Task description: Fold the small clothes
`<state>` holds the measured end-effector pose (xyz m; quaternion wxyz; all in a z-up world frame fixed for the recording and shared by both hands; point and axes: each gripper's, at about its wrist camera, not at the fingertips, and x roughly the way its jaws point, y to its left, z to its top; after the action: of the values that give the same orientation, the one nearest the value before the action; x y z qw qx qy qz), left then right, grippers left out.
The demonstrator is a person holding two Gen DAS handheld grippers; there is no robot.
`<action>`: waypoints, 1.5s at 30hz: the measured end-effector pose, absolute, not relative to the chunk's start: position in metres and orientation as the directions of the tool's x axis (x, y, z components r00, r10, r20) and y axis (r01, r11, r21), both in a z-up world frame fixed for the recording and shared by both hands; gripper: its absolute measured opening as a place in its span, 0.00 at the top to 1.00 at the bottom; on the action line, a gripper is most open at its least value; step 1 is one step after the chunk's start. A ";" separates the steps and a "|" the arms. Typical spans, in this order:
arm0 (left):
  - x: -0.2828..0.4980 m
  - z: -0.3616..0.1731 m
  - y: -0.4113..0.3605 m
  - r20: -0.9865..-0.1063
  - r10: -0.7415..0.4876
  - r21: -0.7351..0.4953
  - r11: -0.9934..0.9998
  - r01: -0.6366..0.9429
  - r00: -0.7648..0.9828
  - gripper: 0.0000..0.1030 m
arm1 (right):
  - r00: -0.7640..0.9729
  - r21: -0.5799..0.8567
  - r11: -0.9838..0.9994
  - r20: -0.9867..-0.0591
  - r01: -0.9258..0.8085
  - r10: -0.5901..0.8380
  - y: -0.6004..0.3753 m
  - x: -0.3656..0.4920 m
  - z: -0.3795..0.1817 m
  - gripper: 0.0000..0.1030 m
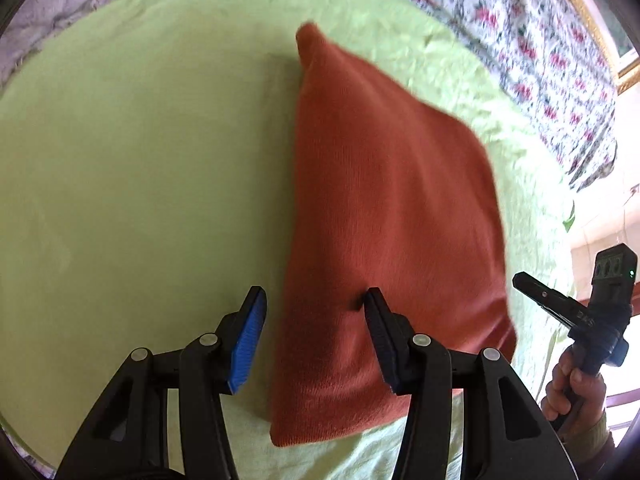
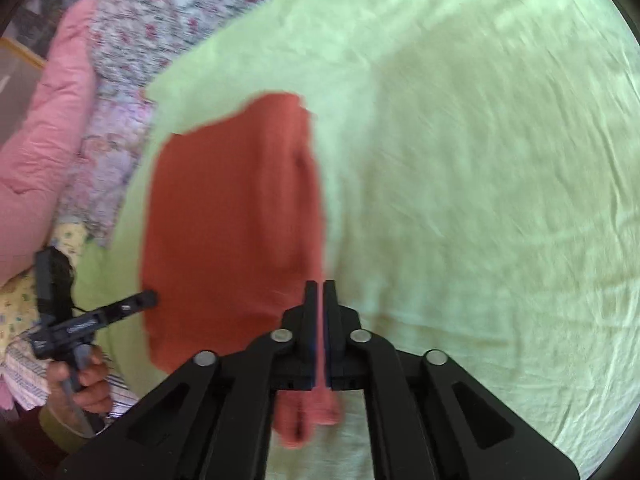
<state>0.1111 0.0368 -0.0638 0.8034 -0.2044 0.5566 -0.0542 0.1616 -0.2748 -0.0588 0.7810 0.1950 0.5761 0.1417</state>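
Orange knit garment [image 1: 384, 208] lies on green sheet [image 1: 140, 168], partly folded. Left gripper [image 1: 316, 312] half open, straddling its near edge, nothing gripped. Right gripper [image 2: 319, 292] pinched tight on edge. Mid-fold probably; next, carry edge across.

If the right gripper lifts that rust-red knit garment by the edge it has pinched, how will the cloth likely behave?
Probably floppy: the rust-red garment bunches limply below the shut right gripper, so it would likely drape and unfold. It looks thin and light. Its knit surface seems unlikely to slip from the pads, while the open left gripper straddles its other edge on the green sheet.
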 end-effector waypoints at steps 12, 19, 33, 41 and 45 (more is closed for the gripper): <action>0.170 -0.058 0.041 -0.877 -0.251 -0.340 0.926 -0.162 0.409 0.50 | 0.272 0.476 0.878 -0.841 -0.042 0.469 -0.246 0.217 -0.076 0.91; 0.187 -0.087 0.032 -0.912 -0.209 -0.284 0.943 -0.175 0.354 0.48 | 0.234 0.391 0.920 -0.895 0.005 0.379 -0.251 0.221 -0.098 0.92; 0.238 -0.051 0.040 -0.873 -0.251 -0.325 0.938 -0.117 0.419 0.48 | 0.319 0.499 0.863 -0.809 -0.073 0.495 -0.231 0.237 -0.045 0.87; 0.312 -0.089 0.065 -0.850 -0.347 -0.442 0.879 -0.180 0.396 0.88 | 0.261 0.513 0.856 -0.818 -0.069 0.512 -0.226 0.248 -0.070 0.87; 0.334 -0.083 0.063 -0.871 -0.240 -0.328 0.934 -0.143 0.429 0.90 | 0.256 0.470 0.880 -0.845 -0.067 0.470 -0.231 0.252 -0.083 0.89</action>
<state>0.3339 0.0630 -0.0825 0.8260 -0.1797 0.5335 -0.0293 0.2519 -0.2315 -0.0830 0.7734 0.1724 0.5848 0.1735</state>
